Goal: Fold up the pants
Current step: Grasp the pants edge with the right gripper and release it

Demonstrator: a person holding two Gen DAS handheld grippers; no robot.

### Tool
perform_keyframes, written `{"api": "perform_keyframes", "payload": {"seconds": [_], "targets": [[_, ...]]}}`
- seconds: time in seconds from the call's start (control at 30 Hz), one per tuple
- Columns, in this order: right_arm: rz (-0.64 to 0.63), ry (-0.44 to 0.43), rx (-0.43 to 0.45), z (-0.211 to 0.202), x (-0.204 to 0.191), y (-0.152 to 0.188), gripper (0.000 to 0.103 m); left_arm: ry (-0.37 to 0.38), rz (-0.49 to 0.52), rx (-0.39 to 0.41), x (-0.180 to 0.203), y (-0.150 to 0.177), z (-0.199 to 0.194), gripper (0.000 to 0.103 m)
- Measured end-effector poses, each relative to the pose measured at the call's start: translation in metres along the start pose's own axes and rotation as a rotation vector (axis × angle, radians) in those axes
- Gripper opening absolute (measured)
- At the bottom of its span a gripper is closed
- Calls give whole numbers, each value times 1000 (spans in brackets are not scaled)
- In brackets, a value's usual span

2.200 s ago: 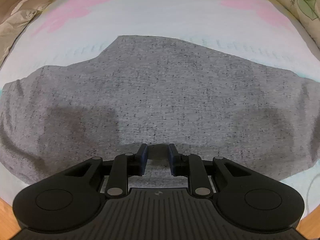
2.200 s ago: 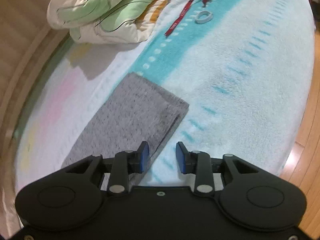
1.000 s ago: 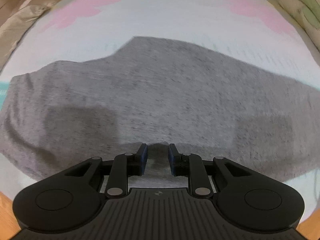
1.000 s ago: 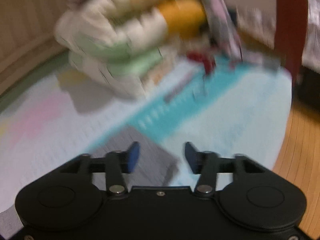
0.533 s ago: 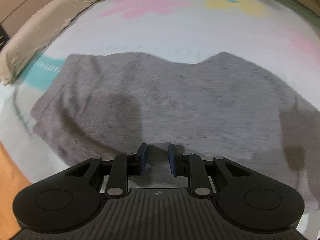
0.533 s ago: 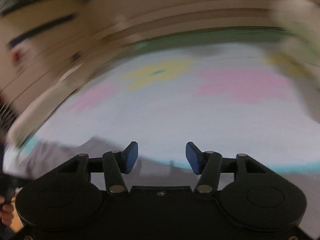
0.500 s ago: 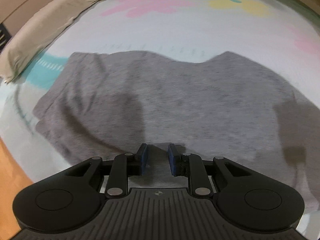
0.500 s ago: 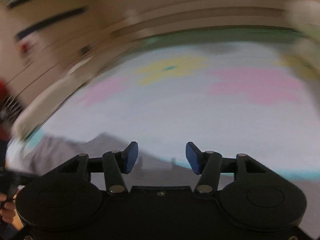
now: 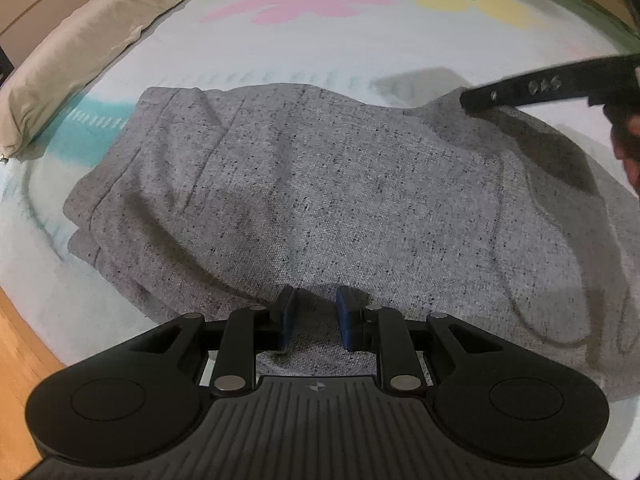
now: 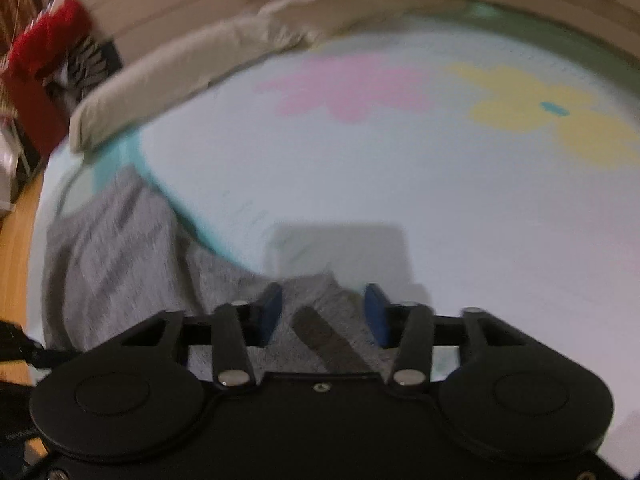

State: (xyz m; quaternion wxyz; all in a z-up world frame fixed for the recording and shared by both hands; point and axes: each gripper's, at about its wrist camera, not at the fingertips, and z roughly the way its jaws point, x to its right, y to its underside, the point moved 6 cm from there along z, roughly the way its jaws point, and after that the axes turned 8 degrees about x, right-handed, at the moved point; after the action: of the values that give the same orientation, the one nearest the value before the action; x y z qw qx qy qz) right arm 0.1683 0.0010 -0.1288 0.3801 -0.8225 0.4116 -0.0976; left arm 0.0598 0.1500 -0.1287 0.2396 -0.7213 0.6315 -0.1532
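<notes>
Pants (image 9: 320,184) of speckled grey knit lie rumpled and partly folded on a fleecy pale blanket (image 9: 280,52) printed with pink and yellow flowers; a beige pillow (image 9: 80,52) runs along its far-left edge, wood floor (image 9: 16,344) beyond. Left gripper (image 9: 315,317), angled steeply down, pinches the near hem. Right gripper (image 10: 322,316), also tilted downward, is closing around the far corner, fabric between its jaws, not yet pressed.

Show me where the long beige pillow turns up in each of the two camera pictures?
Left wrist view: beige pillow runs along the upper left edge of the bed.
Right wrist view: beige pillow, blurred, crosses the upper left.
Shared landmark: the pink flower printed on the blanket, just right of the pillow.
</notes>
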Motion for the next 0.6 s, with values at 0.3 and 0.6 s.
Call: {"api": "perform_keyframes", "payload": {"seconds": [0.3,0.6], "targets": [[27,130,22,12,7,-4,3,-21,23,27,6,5,-3,22],[46,173,75,-18,7,-2,35,-13,1,41,5,0,-9,22]]}}
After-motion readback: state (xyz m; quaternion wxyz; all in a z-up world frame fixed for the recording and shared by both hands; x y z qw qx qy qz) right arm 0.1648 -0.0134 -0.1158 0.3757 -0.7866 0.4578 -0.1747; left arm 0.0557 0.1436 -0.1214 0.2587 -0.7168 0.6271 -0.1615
